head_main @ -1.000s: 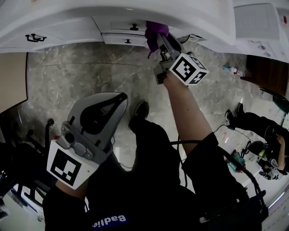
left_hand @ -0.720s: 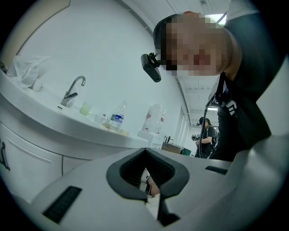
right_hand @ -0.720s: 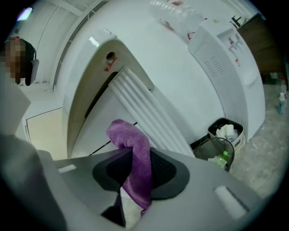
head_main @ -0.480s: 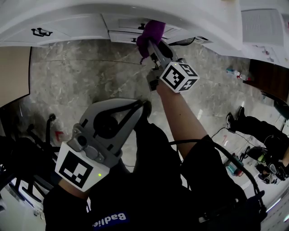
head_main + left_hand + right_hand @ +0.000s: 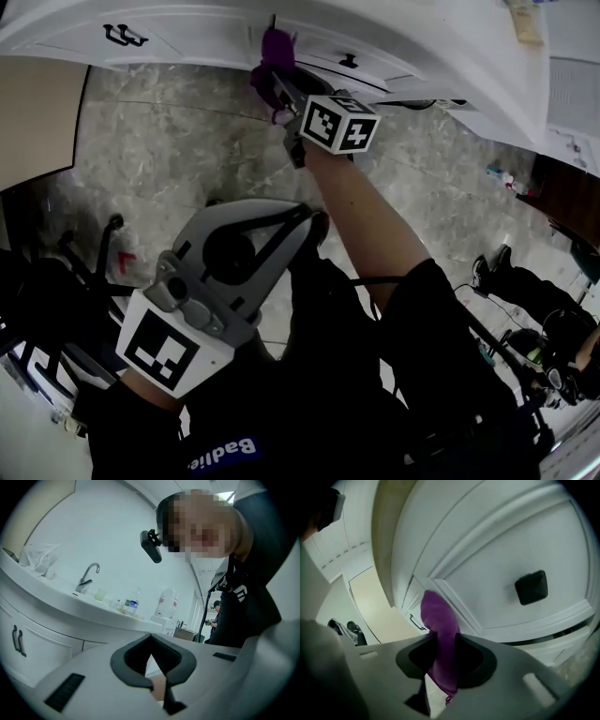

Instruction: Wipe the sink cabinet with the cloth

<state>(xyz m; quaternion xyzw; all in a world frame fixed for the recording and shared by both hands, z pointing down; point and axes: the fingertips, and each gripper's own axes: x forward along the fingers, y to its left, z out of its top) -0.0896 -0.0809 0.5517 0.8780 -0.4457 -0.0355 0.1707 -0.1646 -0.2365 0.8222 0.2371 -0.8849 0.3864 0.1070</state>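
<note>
Light was even: bright on white cabinet (image 5: 187, 37), dimmer over floor (image 5: 169, 159). Wall (image 5: 117, 536) behind tap (image 5: 86, 576) was washed out. Edges bent strongly in all views; dark vignette ringed both gripper views. Cloth (image 5: 440, 625) was soft, unfocused.

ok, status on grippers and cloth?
Right gripper shut on purple cloth, cloth up against white cabinet drawer front. Left gripper shut, empty, away from cabinet. Nothing in the way.

Left gripper (image 5: 151, 639): lower centre, jaws together, nothing between them.
Cabinet (image 5: 42, 634): white, left half, dark handle (image 5: 17, 639) at left edge.
Countertop items: faucet (image 5: 86, 576), cup (image 5: 100, 594), bottle (image 5: 133, 603); plastic bag (image 5: 40, 557) upper left.
Person (image 5: 253, 588): dark clothing, right side, leaning over.
</note>
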